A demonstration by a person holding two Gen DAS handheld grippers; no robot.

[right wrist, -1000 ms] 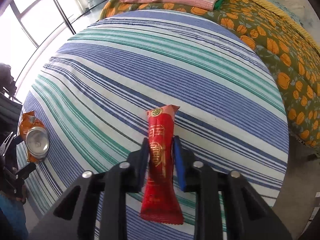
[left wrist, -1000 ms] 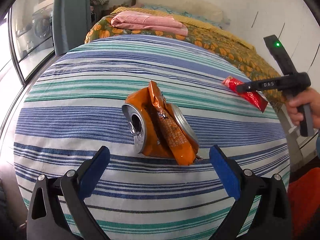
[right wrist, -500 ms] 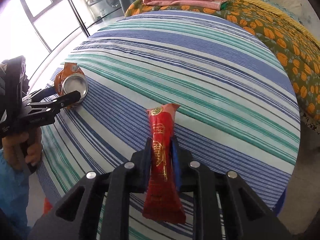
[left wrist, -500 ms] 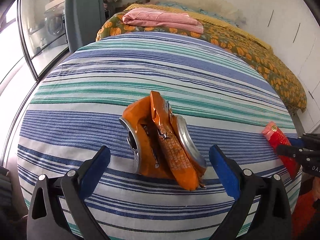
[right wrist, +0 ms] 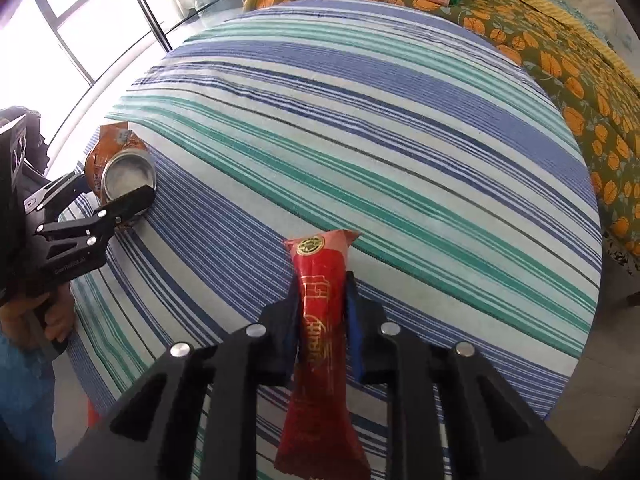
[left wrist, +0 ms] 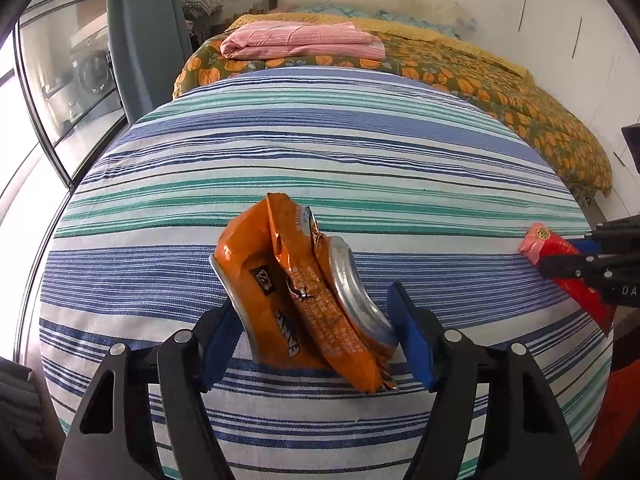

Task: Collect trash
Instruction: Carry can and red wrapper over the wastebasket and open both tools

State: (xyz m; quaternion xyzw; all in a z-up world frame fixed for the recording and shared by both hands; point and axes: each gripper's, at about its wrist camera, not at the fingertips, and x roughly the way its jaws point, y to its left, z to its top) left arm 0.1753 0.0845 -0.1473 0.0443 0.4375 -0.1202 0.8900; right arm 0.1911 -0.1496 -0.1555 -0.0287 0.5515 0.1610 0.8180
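Bedroom, round table (left wrist: 360, 152) w/ blue/green striped cloth; bed (left wrist: 500, 80) w/ orange-flower cover on the far side, folded pink cloth (left wrist: 300, 42) on it.

Left gripper (left wrist: 316, 334): jaws have just been closing, now roughly half open vs. wide a sec ago. Crushed orange can (left wrist: 280, 300) w/ orange snack wrapper (left wrist: 320, 320) draped over it now sits between the blue pads. Left pad looks to touch the can's end; right pad is at or just beside the silver rim, contact can't be confirmed. Judged: grasp in progress, not yet firm. Can + wrapper rest on the cloth, near edge of table.

Right gripper (right wrist: 322, 316): clamped tight on red snack packet (right wrist: 320, 320), gripped mid-length, top end sticking out toward the far side, bottom end hanging near. Over the last sec it carried the packet in from the far right toward the near right edge; packet appears clear of the cloth.

Meaning for task: one piece of trash secured (right), two about to be taken in one grab (left). Risk: the loose wrapper may slip off the can if the pads catch only metal. No bin visible in either view.
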